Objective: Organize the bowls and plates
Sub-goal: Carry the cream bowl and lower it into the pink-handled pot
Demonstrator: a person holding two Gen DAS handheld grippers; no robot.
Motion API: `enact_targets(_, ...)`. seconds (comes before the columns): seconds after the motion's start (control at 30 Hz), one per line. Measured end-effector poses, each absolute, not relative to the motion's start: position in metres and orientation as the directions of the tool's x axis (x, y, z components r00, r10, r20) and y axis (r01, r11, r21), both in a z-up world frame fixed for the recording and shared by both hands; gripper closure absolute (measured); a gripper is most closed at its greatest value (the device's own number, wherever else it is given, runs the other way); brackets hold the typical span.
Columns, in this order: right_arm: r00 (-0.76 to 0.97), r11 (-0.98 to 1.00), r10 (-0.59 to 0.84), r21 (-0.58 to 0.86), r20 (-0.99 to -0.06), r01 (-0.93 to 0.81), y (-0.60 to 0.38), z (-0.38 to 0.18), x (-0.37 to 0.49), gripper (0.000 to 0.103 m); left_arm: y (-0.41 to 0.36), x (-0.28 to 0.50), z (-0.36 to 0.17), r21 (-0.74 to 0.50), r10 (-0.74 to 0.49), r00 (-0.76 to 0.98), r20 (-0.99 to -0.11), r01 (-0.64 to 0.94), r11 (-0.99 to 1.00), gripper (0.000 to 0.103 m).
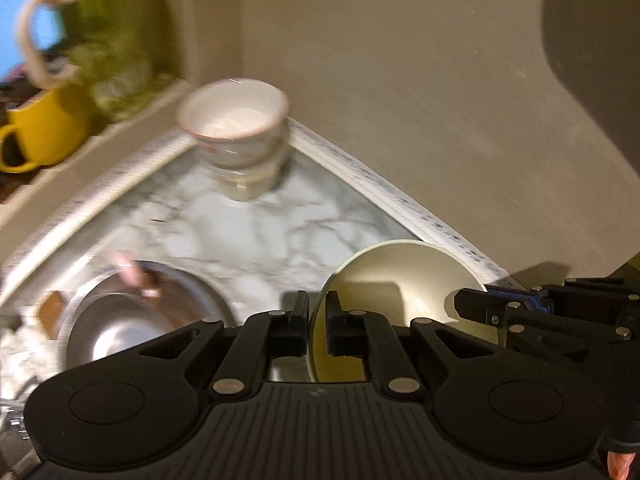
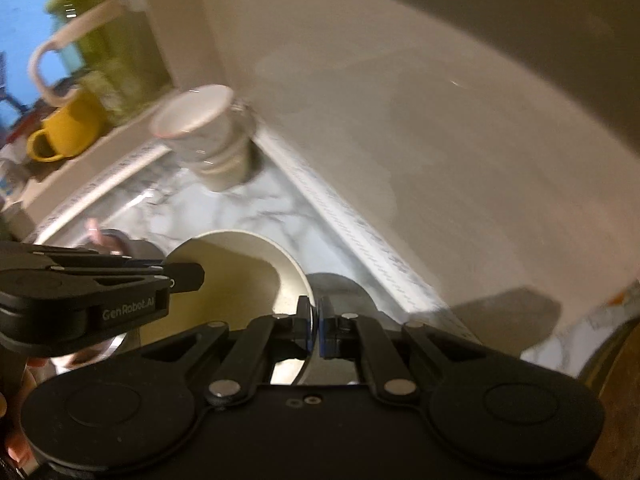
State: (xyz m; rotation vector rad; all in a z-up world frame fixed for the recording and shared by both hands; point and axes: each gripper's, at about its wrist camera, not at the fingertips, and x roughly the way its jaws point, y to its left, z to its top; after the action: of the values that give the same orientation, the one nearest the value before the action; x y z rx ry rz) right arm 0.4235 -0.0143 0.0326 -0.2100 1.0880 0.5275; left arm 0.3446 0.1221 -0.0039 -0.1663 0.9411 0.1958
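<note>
A cream bowl (image 1: 400,288) hangs tilted above the marble counter (image 1: 260,232), held by both grippers at opposite rims. My left gripper (image 1: 317,312) is shut on its near left rim. My right gripper (image 2: 316,316) is shut on the bowl's (image 2: 236,280) other rim. Each wrist view also shows the other gripper from the side: the right gripper (image 1: 468,304) in the left wrist view, the left gripper (image 2: 192,276) in the right wrist view. A blurred stack of white bowls (image 1: 236,132) (image 2: 200,136) stands in the counter's far corner.
A steel bowl (image 1: 132,320) lies on the counter at lower left. On the ledge behind stand a yellow mug (image 1: 44,128) (image 2: 68,132) and a green bottle (image 1: 116,40) (image 2: 100,32) with a loop handle. A beige wall (image 1: 400,100) borders the counter on the right.
</note>
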Motion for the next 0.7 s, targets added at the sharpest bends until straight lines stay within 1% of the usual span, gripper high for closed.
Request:
enact_targets(0.17,0.337,0.805,0.363,0.11,-0.869,-0.583,0.028,0.049,0.411,0.099,0.16,0.32,0.021,-0.032,0.167,0.581,-0.796,-0.316,0.948,0.095)
enact_targets(0.37,0.297,0.736,0.419,0.13,-0.858,-0.664,0.081,0.061,0.393,0.099,0.202,0.29,0.035,-0.01,0.244,0.57,-0.784,-0.405,0.914,0.095)
enact_targets(0.53,0.26,0.688,0.449,0.145,-0.855,-0.711,0.123,0.061,0.379,0.099,0.233,0.272,0.033,-0.003,0.286,0.548,-0.786,-0.466,0.885,0.095)
enact_targets(0.7,0.229,0.659,0.455,0.153,-0.861,-0.736,0.154,0.053,0.371,0.099,0.252,0.265,0.017,0.014,0.308,0.522,-0.796,-0.492,0.87,0.095)
